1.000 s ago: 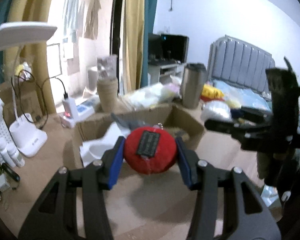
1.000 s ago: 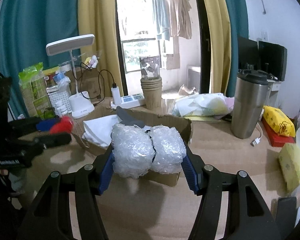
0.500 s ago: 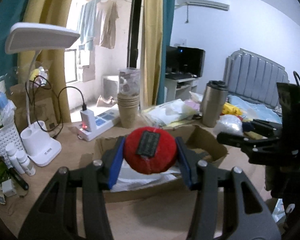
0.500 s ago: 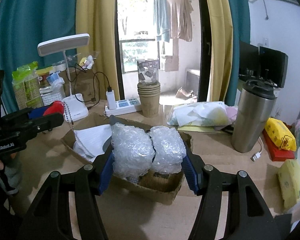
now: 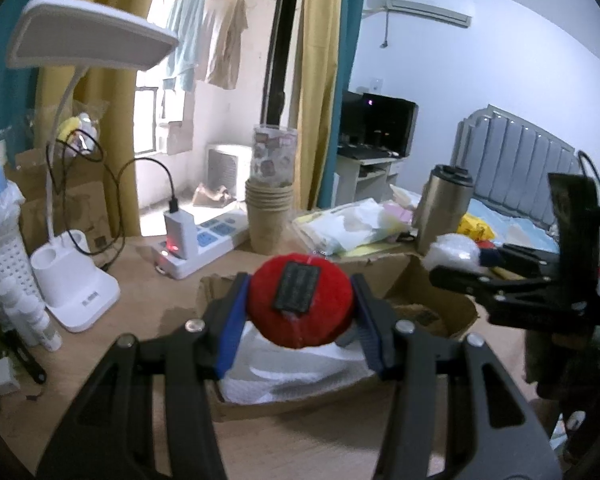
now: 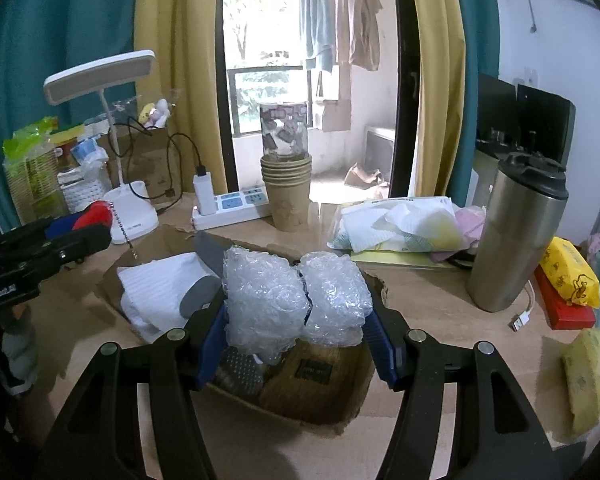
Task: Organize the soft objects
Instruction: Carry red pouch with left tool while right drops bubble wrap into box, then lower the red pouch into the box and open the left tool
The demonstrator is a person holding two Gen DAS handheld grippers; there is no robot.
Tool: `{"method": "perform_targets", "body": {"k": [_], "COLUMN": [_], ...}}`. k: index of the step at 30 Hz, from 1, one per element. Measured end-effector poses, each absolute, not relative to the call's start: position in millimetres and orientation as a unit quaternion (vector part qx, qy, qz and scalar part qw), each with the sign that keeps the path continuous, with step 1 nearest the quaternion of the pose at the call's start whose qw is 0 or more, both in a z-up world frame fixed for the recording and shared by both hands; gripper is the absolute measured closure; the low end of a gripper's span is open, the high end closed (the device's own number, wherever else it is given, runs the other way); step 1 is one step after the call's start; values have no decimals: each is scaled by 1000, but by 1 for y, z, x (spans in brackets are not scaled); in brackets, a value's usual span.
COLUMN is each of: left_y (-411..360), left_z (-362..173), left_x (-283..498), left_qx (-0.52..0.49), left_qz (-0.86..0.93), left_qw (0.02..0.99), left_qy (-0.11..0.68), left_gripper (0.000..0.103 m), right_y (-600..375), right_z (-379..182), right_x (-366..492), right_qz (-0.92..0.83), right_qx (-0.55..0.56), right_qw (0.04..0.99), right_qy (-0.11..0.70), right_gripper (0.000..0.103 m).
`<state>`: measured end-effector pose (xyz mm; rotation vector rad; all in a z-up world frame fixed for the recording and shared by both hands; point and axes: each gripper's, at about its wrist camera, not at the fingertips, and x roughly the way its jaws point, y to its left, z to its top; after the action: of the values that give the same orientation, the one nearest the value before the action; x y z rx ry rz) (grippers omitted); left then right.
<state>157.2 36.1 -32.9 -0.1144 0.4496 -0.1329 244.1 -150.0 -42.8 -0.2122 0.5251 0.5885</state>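
Observation:
My left gripper is shut on a round red plush with a black label, held above the left part of an open cardboard box. My right gripper is shut on a wad of clear bubble wrap, held over the right part of the same box. White foam sheet and a grey piece lie inside the box. Each gripper shows in the other's view: the right one at right, the left one at left.
A white desk lamp, power strip, stacked paper cups and a steel tumbler stand behind the box. Tissue packs and yellow packs lie at right. A white basket and bottles stand at left.
Both grippers have risen and moved forward over the cardboard box, each holding its object. The box interior now shows more from above.

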Motion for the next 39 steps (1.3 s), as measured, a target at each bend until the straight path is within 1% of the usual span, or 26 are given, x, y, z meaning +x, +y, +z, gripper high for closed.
{"method": "perform_targets", "body": {"k": [11,13,14,15,20,25,33,39], "left_y": [43,43,43,43,41,35,14,-17], "left_z": [-43,-45,-46,-46,-47,-45,-41,-37], "left_x": [166,168,168,168,170,173,177,184], "left_qx": [-76,-77,-77,-78,-75,-68,-55,-28], "left_qz": [-81,-83,-83,-85,-81,-77,-82,-99], "left_qw": [966,964,964,964,964,964,965,964], "left_qy": [234,240,240,240,242,245,243,245], "left_gripper": [52,52,52,52,52,52,52,52], "right_y": [-138,-137,-137,-137,-137,-140,-172,-200], "right_z": [-56,-60,-60,-61,-59,-59,-52,-50], "right_x": [276,284,287,291,288,285,279,271], "right_qz": [260,255,250,245,260,267,256,250], "right_qx": [-94,-81,-76,-73,-75,-80,-49,-24], "right_qw": [918,918,920,922,923,920,929,934], "right_qy": [285,291,291,289,273,274,262,254], "right_gripper": [38,30,21,17,16,16,16,16]}}
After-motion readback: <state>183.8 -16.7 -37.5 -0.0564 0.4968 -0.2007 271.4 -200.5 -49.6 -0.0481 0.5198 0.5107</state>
